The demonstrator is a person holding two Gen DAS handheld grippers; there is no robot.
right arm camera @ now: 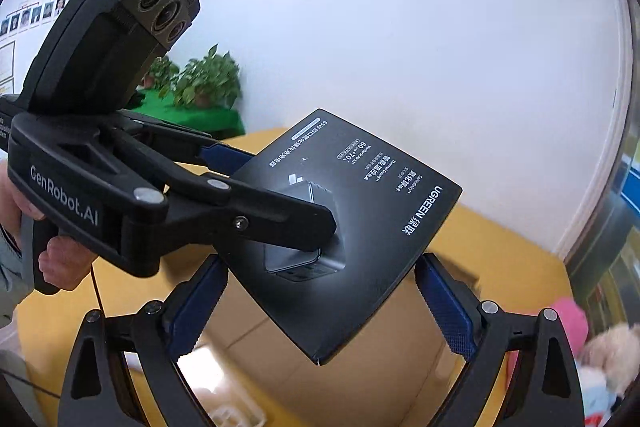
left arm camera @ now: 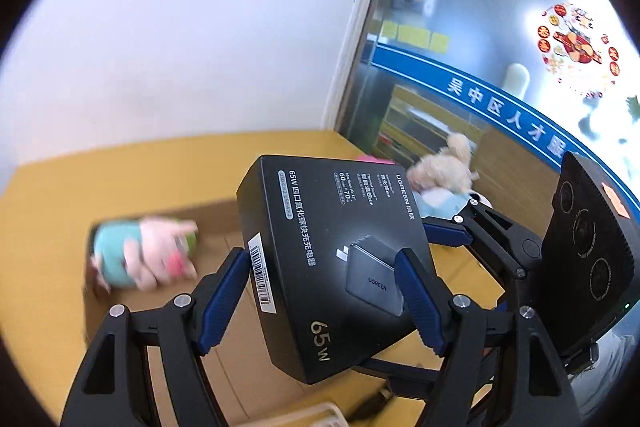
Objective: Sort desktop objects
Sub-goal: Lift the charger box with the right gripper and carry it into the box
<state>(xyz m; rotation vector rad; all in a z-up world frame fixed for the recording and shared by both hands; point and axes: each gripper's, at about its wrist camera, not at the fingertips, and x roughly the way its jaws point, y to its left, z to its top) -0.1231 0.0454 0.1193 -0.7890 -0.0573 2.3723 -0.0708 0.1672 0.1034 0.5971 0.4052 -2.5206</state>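
A black UGREEN 65W charger box (left arm camera: 332, 259) is held in the air above the yellow table (left arm camera: 52, 211). My left gripper (left arm camera: 324, 259) is shut on the black charger box, its blue pads on two opposite sides. In the right wrist view the box (right arm camera: 360, 227) sits between my right gripper's (right arm camera: 320, 291) spread fingers, which stand wide and do not press it. The left gripper (right arm camera: 276, 187) grips the box from the left there. The right gripper (left arm camera: 452, 231) shows behind the box in the left wrist view.
An open cardboard box (left arm camera: 224, 227) on the table holds a pink and teal plush toy (left arm camera: 140, 255). A beige plush dog (left arm camera: 444, 171) lies on more soft toys at the table's far right corner. A white basket rim (left arm camera: 304, 415) shows at the bottom edge.
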